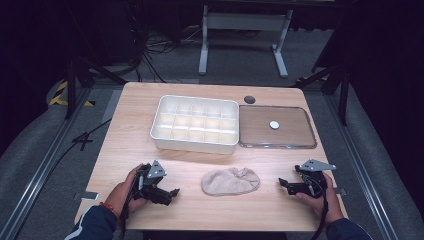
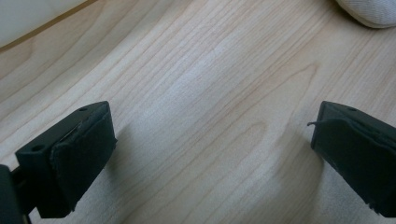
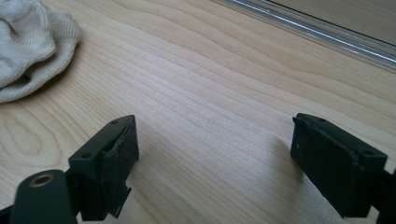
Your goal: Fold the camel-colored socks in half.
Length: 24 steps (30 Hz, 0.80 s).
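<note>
High view: the beige sock (image 1: 230, 181) lies flat on the wooden table (image 1: 270, 210), on your side of the white divided box (image 1: 194, 123) and well apart from it; the clear lid (image 1: 276, 126) sits flush against the box's right end. Your left gripper (image 1: 169, 192) rests to the left of the sock, near but not touching; your right gripper (image 1: 284, 183) sits to the sock's right, a little farther off. Both point inward at the sock. Left gripper view: jaws stand wide apart, nothing between them but bare wood; the sock (image 2: 369, 11) shows just at the upper right corner, the box (image 2: 32, 16) edge at upper left. Right gripper view: jaws likewise spread and empty; the sock (image 3: 32, 44) bunches at upper left, the lid's rim (image 3: 322, 32) runs along the top. Judgement: you are at the approach step, with no grasp yet made. The next move likely calls for bringing one gripper to the sock's near edge, low to the table, and pinching a fold of fabric firmly.
</note>
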Each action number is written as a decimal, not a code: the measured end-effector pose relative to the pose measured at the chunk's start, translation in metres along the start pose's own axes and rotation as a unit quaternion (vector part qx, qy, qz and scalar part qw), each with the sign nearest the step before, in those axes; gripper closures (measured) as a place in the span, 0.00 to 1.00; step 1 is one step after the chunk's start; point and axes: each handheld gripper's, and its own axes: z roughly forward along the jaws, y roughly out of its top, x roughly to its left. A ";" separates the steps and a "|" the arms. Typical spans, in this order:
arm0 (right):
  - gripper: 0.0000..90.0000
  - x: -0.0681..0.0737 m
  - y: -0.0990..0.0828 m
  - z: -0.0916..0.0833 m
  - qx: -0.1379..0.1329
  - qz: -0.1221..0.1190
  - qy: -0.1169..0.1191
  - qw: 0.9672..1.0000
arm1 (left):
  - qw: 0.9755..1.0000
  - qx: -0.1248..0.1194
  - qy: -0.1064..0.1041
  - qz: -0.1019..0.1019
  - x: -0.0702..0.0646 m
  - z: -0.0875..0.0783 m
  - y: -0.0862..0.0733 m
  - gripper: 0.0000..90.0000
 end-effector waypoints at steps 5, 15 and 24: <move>0.18 0.000 0.000 0.000 0.001 -0.001 -0.002 1.000 | 1.000 0.000 -0.005 0.010 0.002 0.001 0.001 0.00; 0.18 0.000 0.000 0.000 0.000 0.000 -0.002 1.000 | 1.000 0.000 -0.014 0.021 0.005 0.001 0.001 0.00; 0.31 -0.001 0.000 -0.003 -0.005 -0.001 0.010 1.000 | 1.000 0.000 -0.014 0.022 0.005 0.001 0.002 0.00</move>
